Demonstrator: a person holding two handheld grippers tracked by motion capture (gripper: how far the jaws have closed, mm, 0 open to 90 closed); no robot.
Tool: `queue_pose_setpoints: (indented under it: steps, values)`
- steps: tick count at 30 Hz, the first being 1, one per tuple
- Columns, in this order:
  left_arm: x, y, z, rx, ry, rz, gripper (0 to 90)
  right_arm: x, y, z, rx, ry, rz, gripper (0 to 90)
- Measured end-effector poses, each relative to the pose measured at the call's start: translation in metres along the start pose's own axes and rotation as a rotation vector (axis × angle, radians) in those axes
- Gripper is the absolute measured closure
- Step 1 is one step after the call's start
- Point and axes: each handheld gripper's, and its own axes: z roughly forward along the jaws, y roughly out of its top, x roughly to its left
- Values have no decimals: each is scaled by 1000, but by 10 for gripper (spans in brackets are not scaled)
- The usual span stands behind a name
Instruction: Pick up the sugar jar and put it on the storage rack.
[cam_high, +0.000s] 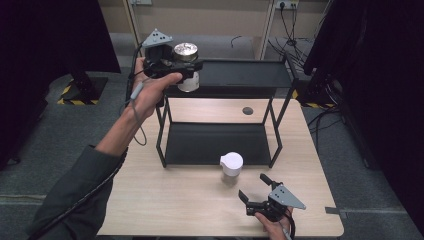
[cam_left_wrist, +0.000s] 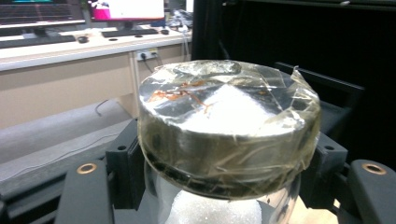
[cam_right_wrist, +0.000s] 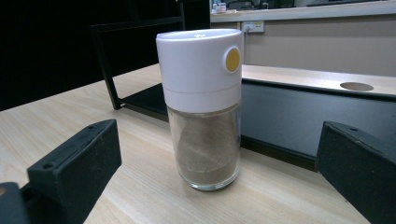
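Left claw (cam_high: 192, 70) clenches the jar (cam_high: 187, 67) upright, lid up; right claw (cam_high: 255, 189) released.

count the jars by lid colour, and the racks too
silver-lid jar, held in the left gripper: 1
white-lid jar, standing on the table: 1
black rack: 1
total: 3

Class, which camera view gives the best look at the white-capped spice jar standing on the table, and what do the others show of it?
The right gripper view: the white-capped jar stands close, showing its yellow button and brown powder. In the high view it is small, seen from above. The left gripper view shows a different, foil-lidded jar.
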Motion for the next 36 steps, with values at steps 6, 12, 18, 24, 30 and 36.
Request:
queue_pose_setpoints:
  steps: [6, 12, 18, 24, 30, 36]
  values:
    - [1, 5, 14, -11, 69, -5, 314, 0, 0, 0, -1, 2, 1, 7]
    - [-1, 5, 28, -16, 116, -3, 313, -1, 0, 0, -2, 4, 3, 7]
    - [-1, 2, 42, -13, 143, -17, 313, -1, 0, -1, -4, 5, 5, 7]
    - [-1, -3, 47, -23, 154, -17, 313, -2, 0, -1, -4, 6, 6, 7]
    - [-3, -7, 50, -15, 162, -8, 313, -2, 0, 0, -5, 7, 8, 7]
    - [-4, -16, 52, -42, 171, 7, 312, -1, 0, 0, -2, 7, 7, 7]
